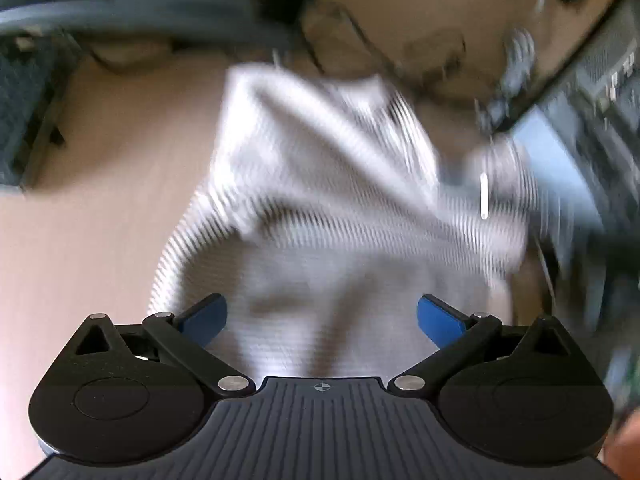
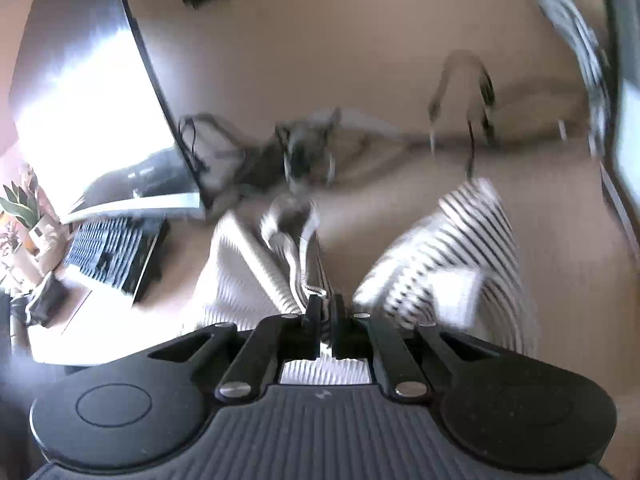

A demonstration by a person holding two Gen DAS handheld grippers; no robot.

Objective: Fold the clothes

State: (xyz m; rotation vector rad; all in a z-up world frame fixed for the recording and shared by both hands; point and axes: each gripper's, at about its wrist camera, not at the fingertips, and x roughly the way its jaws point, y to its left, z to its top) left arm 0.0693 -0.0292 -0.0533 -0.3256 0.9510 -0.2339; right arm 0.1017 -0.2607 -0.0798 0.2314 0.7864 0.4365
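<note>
Right gripper (image 2: pixel 325 307) pinched tight on striped shirt (image 2: pixel 448 256) at bottom middle, likely to lift it for folding. Left gripper (image 1: pixel 322 318) spread wide above shirt, holding nothing.

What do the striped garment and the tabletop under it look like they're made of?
Striped garment: likely a soft knit, matte; it bunches in loose folds, fine dark stripes on white. The right gripper pinches a fold, the left gripper is open above it. Tabletop: smooth pale tan, probably laminate or wood; blur hides any grain.
</note>
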